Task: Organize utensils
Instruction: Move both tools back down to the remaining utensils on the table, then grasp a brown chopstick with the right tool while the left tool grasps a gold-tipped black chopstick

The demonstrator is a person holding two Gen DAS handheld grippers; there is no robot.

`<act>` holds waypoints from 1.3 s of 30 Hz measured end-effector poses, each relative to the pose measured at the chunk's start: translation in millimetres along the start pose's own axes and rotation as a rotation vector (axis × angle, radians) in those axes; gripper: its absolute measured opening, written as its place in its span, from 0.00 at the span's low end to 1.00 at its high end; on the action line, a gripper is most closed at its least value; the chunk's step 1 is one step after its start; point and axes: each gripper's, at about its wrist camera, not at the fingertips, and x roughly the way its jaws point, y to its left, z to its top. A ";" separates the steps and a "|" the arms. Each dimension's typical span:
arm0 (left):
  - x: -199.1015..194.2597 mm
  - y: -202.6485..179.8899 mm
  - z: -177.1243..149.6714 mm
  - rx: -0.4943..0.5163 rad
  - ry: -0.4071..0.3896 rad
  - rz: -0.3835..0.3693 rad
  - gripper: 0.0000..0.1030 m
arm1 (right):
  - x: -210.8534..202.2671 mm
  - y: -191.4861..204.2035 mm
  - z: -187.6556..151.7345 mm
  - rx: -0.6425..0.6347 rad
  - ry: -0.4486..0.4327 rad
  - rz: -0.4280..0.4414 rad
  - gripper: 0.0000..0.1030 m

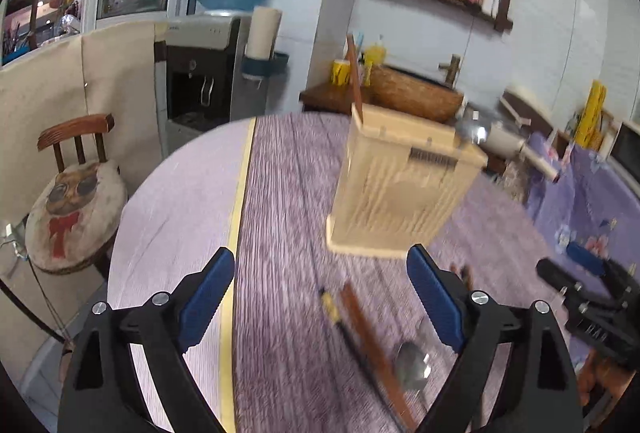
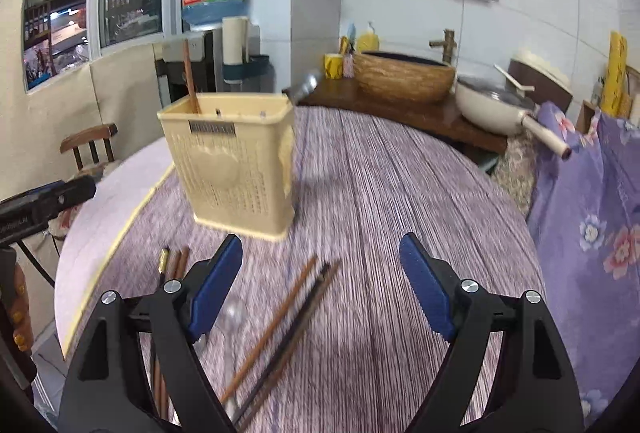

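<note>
A beige plastic utensil holder (image 1: 400,189) (image 2: 236,161) stands on the round table, with one brown chopstick (image 2: 190,77) upright in its left corner and a metal spoon bowl (image 2: 306,85) at its right corner. Brown and dark chopsticks (image 1: 368,337) (image 2: 284,321) lie loose on the tablecloth. A metal spoon (image 1: 414,367) lies beside them, and a blurred spoon (image 2: 232,317) lies near my right gripper. My left gripper (image 1: 320,301) is open and empty above the chopsticks. My right gripper (image 2: 320,285) is open and empty above the other chopsticks.
The table has a purple striped cloth (image 2: 400,233) with a bare pale strip at the left (image 1: 172,209). A chair (image 1: 76,193) stands to the left. A water dispenser (image 1: 208,73), a wooden counter with a basin (image 2: 404,77) and a white pan (image 2: 496,105) stand behind. A floral cloth (image 2: 592,217) hangs at the right.
</note>
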 end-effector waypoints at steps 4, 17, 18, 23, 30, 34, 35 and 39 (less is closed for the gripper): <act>4.9 0.6 -30.0 0.044 0.063 0.040 0.84 | 4.0 -5.3 -28.3 0.023 0.062 -0.006 0.78; 23.4 0.2 -67.0 0.033 0.186 0.050 0.72 | 40.7 5.7 -80.0 0.094 0.271 0.036 0.57; 23.6 -1.3 -68.2 0.030 0.189 0.049 0.71 | 42.0 8.3 -80.2 0.093 0.280 0.037 0.56; 24.4 -5.7 -71.8 0.043 0.198 0.044 0.70 | 49.7 17.1 -84.0 0.090 0.320 0.034 0.54; 28.6 -6.3 -76.7 0.057 0.220 0.043 0.63 | 45.9 0.3 -88.4 0.122 0.339 0.027 0.47; 30.8 -4.5 -74.3 0.040 0.225 0.037 0.59 | 39.0 -10.5 -85.9 0.171 0.309 0.059 0.45; 31.0 -5.1 -73.7 0.044 0.224 0.038 0.58 | 38.6 -10.6 -84.5 0.160 0.301 0.037 0.45; 33.6 -7.5 -71.8 0.048 0.228 0.037 0.55 | 49.6 -11.5 -82.9 0.168 0.332 0.051 0.37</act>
